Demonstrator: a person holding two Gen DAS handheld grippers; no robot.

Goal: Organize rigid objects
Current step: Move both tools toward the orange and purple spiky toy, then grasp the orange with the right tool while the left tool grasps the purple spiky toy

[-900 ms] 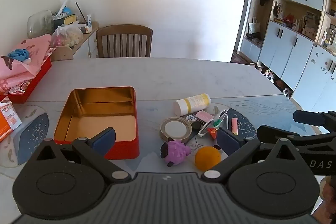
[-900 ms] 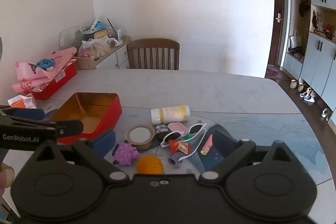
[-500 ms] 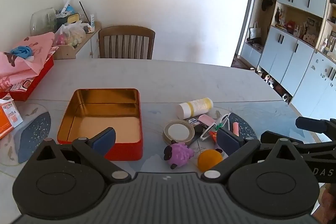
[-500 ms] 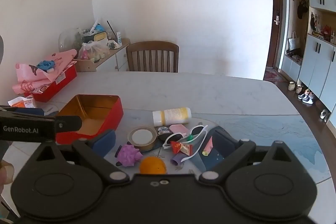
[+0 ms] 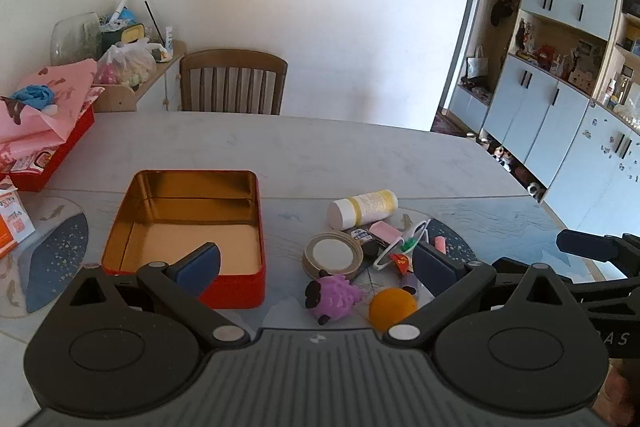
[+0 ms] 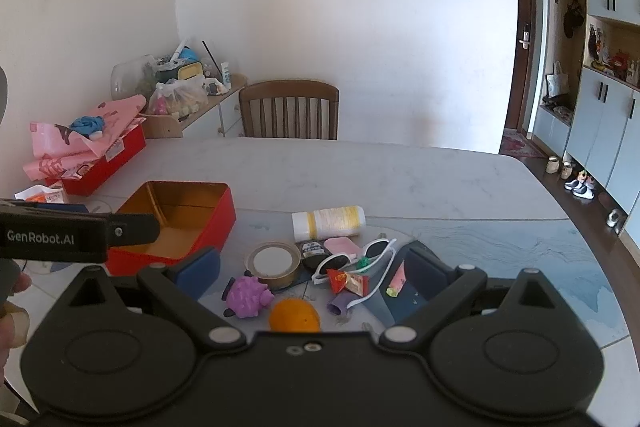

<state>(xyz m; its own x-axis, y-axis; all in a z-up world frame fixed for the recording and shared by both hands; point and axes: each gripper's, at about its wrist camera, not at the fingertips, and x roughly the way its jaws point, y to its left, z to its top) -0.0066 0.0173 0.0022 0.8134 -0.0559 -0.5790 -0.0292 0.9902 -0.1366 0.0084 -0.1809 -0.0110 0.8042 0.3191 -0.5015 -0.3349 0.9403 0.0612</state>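
- The rigid objects lie in a loose cluster on the worktop toward its near edge, just right of the open red tin (image 5: 188, 223), which sits empty with its gold lining showing.
- The cluster holds a white-and-yellow bottle (image 5: 362, 209) on its side at the far end, a tape roll (image 5: 332, 255), white sunglasses (image 6: 352, 261), a purple spiky toy (image 5: 334, 297) and an orange ball (image 5: 392, 307) nearest the near edge, plus small wrappers tangled among them.
- The left gripper (image 5: 316, 261) hovers above the worktop with its fingers spread wide and nothing between them; the tin's near right corner lies behind its left pad.
- The right gripper (image 6: 312, 269) also has its fingers spread and empty, poised over the cluster.
- The step in hand looks like choosing and approaching a first item; nothing is in the tin yet.
- A sound choice would be the purple toy or the ball, since both stand free at the cluster's near side and need no reaching across other things.
- The ball probably rolls, so the fingers should come down either side of its middle and close squarely.
- The sunglasses overlap a red wrapper (image 6: 348, 281), so lifting them first risks dragging neighbours.
- Each item should be lowered well inside the tin's walls, away from the rim.
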